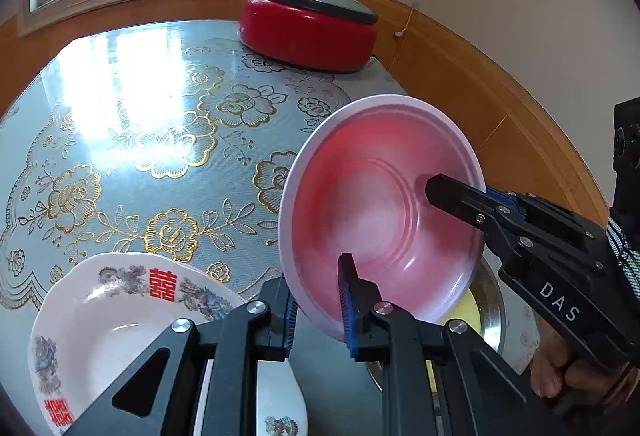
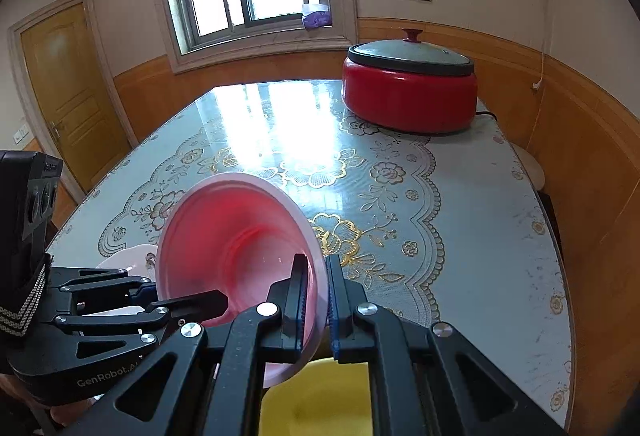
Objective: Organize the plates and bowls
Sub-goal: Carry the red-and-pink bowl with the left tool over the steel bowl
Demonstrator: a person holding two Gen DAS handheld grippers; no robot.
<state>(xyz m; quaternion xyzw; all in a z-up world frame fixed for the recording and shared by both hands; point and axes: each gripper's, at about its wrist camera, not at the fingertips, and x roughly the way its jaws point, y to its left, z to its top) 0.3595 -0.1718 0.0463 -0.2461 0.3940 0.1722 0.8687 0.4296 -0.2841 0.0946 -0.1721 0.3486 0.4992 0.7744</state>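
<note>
Pink bowl held up off table, tilted, inside facing cams. Left gripper clamped on near rim; right gripper clamped on opposite rim. White patterned plate flat on table, lower left, apart from bowl. Yellow bowl w/ steel bowl beneath pink one. Red lidded electric pot at far corner.

Right tool clamps the rim of a tilted pink bowl; left tool grips its other side. Yellow bowl below, red pot far on the bench.
</note>
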